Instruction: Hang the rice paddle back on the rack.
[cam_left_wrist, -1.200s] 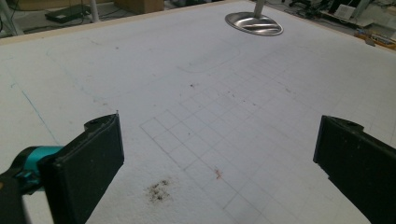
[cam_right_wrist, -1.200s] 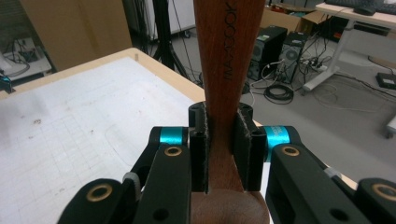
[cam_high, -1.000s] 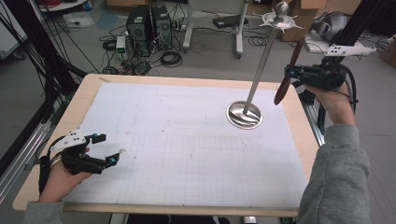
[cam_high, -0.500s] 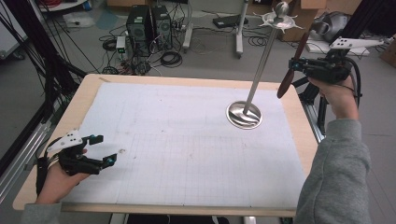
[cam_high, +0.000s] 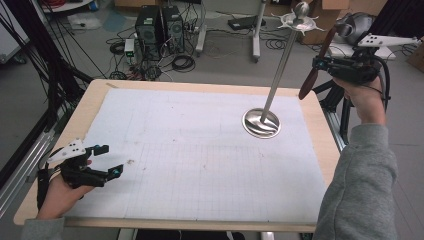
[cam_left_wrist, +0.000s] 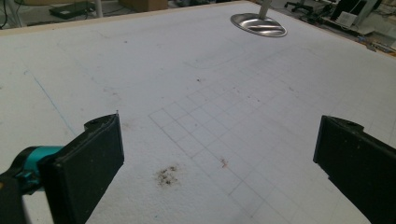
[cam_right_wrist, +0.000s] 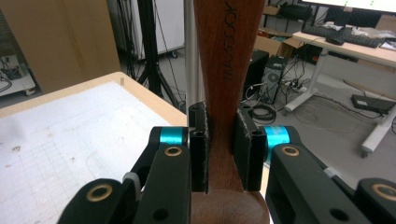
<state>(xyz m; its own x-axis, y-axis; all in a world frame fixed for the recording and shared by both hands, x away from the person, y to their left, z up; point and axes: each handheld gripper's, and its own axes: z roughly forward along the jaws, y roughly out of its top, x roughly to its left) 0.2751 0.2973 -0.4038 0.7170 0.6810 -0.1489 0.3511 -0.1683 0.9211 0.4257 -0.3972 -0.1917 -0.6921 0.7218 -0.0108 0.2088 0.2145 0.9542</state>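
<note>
right gripper (cam_high: 325, 62) — clamped on wooden utensil (cam_high: 316, 64), now raised nearer the stand (cam_high: 276, 75) top at far right | likely hanging it | left gripper (cam_high: 107, 160) — wide, idle near left

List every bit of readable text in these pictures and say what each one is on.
"MA...COOK": letters burned along the wooden utensil handle clamped in the right gripper; the middle letters are too blurred to be sure of.
The gridded white mat on the table carries lines and stains, no readable writing.
The metal stand and the left gripper show no lettering.
Anything printed on the background gear is too small to read.
</note>
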